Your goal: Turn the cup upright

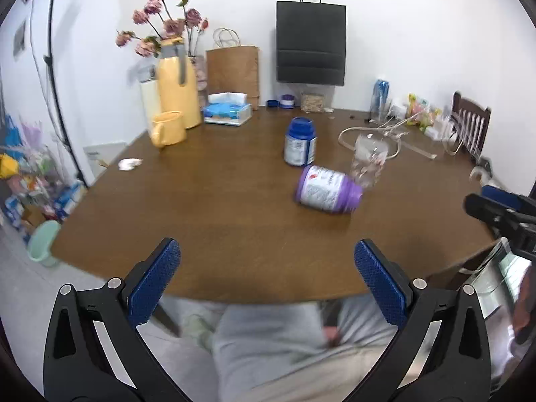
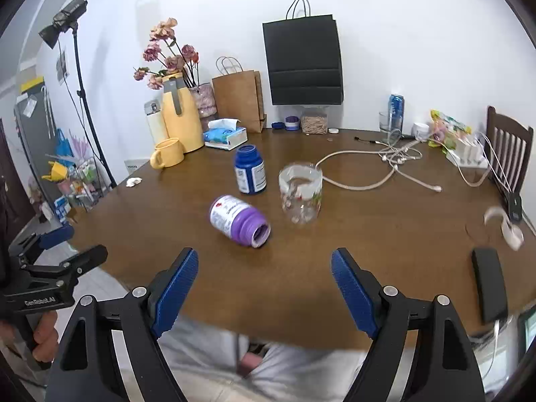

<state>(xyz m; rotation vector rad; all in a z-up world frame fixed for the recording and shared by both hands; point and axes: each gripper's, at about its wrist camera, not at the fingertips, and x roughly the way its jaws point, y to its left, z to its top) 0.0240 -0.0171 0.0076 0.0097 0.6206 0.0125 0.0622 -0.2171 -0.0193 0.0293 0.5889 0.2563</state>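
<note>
the clear printed cup (image 2: 300, 193) stands at twelve o'clock, orientation unclear through blur. left gripper (image 1: 267, 278) and right gripper (image 2: 264, 284) both released, holding nothing.

text: "GenRobot.AI" | on: left tongs (image 2: 63, 244) black body | bottle labels: too blurred to read

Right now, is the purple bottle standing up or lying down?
Lying down. The purple bottle rests on its side on the table, mouth toward the camera, while the blue bottle behind it stands upright.
</note>
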